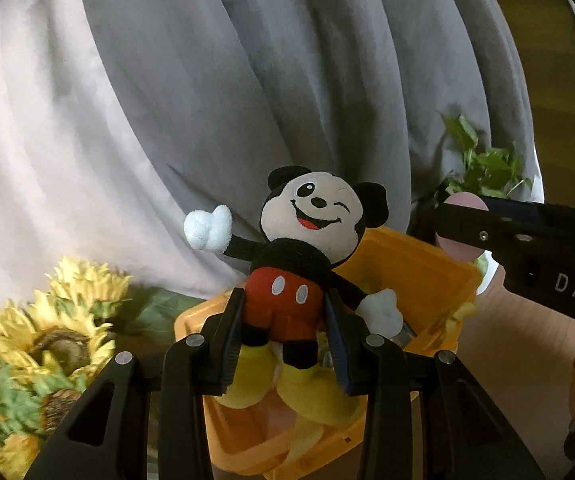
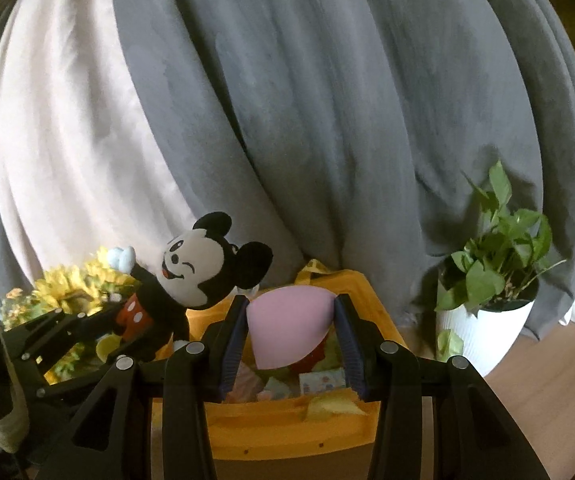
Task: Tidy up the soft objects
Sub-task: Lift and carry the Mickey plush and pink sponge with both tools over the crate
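My left gripper (image 1: 285, 312) is shut on a mouse plush toy (image 1: 307, 240) in red shorts, pinched at the hips, and holds it upright over the orange bin (image 1: 419, 268). The same plush toy (image 2: 191, 276) shows at the left of the right wrist view, in the left gripper (image 2: 127, 322). A pink egg-shaped sponge (image 2: 289, 326) sits clamped between the pads of my right gripper (image 2: 289, 320), above the open orange bin (image 2: 287, 424). The right gripper (image 1: 463, 226) enters the left wrist view from the right with the pink sponge (image 1: 457, 246).
Several soft items lie inside the bin. Yellow sunflowers (image 1: 47, 336) stand left of the bin. A potted green plant (image 2: 491, 280) in a white pot stands to its right on a wooden floor (image 2: 547, 376). Grey and white curtains (image 2: 287, 120) hang behind.
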`<state>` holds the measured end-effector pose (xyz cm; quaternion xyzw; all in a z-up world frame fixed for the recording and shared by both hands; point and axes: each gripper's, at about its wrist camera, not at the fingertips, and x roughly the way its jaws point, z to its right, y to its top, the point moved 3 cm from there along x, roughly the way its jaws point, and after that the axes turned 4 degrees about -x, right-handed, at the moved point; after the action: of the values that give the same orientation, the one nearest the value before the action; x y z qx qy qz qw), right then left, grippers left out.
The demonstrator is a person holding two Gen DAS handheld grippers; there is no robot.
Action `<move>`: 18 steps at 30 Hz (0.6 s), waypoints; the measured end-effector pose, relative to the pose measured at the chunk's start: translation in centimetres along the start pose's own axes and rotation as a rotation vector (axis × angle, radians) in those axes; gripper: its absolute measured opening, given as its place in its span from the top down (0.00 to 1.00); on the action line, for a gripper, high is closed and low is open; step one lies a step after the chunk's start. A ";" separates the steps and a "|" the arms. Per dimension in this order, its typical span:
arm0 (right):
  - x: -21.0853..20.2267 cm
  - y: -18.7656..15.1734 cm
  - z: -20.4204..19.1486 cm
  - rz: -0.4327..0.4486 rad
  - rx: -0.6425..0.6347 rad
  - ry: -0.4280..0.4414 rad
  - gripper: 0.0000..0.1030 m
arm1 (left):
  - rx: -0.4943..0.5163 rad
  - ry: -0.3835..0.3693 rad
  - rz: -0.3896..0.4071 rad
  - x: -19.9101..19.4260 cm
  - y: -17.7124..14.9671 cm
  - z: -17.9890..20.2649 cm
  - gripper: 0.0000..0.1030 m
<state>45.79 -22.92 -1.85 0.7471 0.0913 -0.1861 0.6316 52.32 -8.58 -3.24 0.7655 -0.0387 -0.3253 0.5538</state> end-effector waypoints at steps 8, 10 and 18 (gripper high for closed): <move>3.9 -1.3 1.3 -0.069 0.019 -0.011 0.57 | 0.041 -0.017 -0.069 4.0 -1.4 1.0 0.63; 4.6 -1.6 1.4 -0.082 0.023 -0.013 0.57 | 0.055 -0.026 -0.087 5.0 -1.7 1.3 0.63; 6.7 -2.9 2.1 -0.142 0.030 -0.010 0.57 | 0.097 -0.072 -0.147 7.7 -2.3 2.1 0.63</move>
<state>50.53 -25.10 -7.40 0.7472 0.1383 -0.2355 0.6059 56.57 -12.72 -9.11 0.7801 -0.0182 -0.3901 0.4889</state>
